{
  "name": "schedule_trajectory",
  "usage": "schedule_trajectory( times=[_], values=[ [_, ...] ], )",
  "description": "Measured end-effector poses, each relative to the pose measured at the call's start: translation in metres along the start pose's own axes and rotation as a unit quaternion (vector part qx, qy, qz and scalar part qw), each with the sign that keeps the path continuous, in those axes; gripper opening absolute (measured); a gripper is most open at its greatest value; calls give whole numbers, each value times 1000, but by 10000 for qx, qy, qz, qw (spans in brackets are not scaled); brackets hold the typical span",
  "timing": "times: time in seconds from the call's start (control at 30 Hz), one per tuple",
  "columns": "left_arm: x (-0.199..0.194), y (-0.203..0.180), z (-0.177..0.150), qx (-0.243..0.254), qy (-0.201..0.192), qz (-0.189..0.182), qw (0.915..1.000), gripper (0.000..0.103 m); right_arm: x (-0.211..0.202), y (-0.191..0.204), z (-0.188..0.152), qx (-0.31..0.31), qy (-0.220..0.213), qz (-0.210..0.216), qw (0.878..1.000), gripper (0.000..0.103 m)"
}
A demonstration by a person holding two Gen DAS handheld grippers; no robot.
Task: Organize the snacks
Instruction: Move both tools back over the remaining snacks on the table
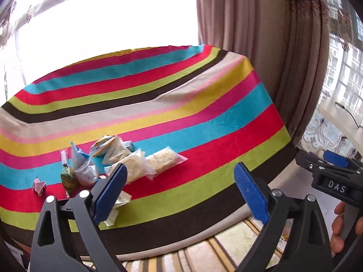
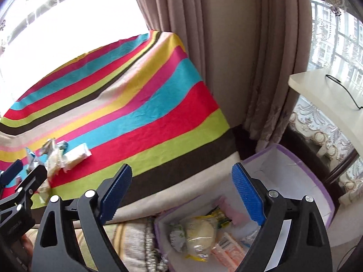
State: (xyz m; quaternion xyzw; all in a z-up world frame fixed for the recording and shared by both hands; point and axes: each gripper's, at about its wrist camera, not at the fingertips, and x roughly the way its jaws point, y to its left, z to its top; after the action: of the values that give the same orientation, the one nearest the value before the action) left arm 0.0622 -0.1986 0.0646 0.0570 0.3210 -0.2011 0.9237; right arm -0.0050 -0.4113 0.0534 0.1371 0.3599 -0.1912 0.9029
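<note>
A pile of wrapped snacks (image 1: 118, 161) lies on the striped tablecloth (image 1: 181, 113), near its front left. A clear pack of pale cake (image 1: 163, 158) lies at the pile's right. My left gripper (image 1: 181, 190) is open and empty, just in front of the pile. My right gripper (image 2: 181, 195) is open and empty, held above a purple-edged box (image 2: 317, 176) on the floor to the table's right. The box holds several snacks, among them a round pale bun (image 2: 199, 231). The pile also shows in the right wrist view (image 2: 61, 156).
Beige curtains (image 1: 249, 34) hang behind the table's right end. A white ledge (image 2: 329, 95) with a black cable stands at the right. A striped rug (image 1: 215, 249) lies on the floor below the table's front edge. The right gripper shows in the left wrist view (image 1: 333, 170).
</note>
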Motion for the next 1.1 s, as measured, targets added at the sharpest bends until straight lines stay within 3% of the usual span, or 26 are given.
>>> schedule_trajectory(
  times=[0.27,0.43,0.73,1.03,1.1],
  values=[
    [-10,92,-12,-1011,-72,415,9940,95,7,58,-4,-165,98,699,9974,87],
    [-17,140,-23,-1512,-51,683,9861,95,9,84,-12,-568,42,665,9962,87],
    [-23,219,-44,-2663,137,919,9594,93,24,114,-17,-1084,208,661,9917,87],
    [-10,270,-59,-3407,507,989,9336,80,47,128,-15,-1111,407,611,9911,87],
    [-4,276,-59,-3503,570,974,9298,70,50,132,-15,-1157,433,631,9903,87]
  ],
)
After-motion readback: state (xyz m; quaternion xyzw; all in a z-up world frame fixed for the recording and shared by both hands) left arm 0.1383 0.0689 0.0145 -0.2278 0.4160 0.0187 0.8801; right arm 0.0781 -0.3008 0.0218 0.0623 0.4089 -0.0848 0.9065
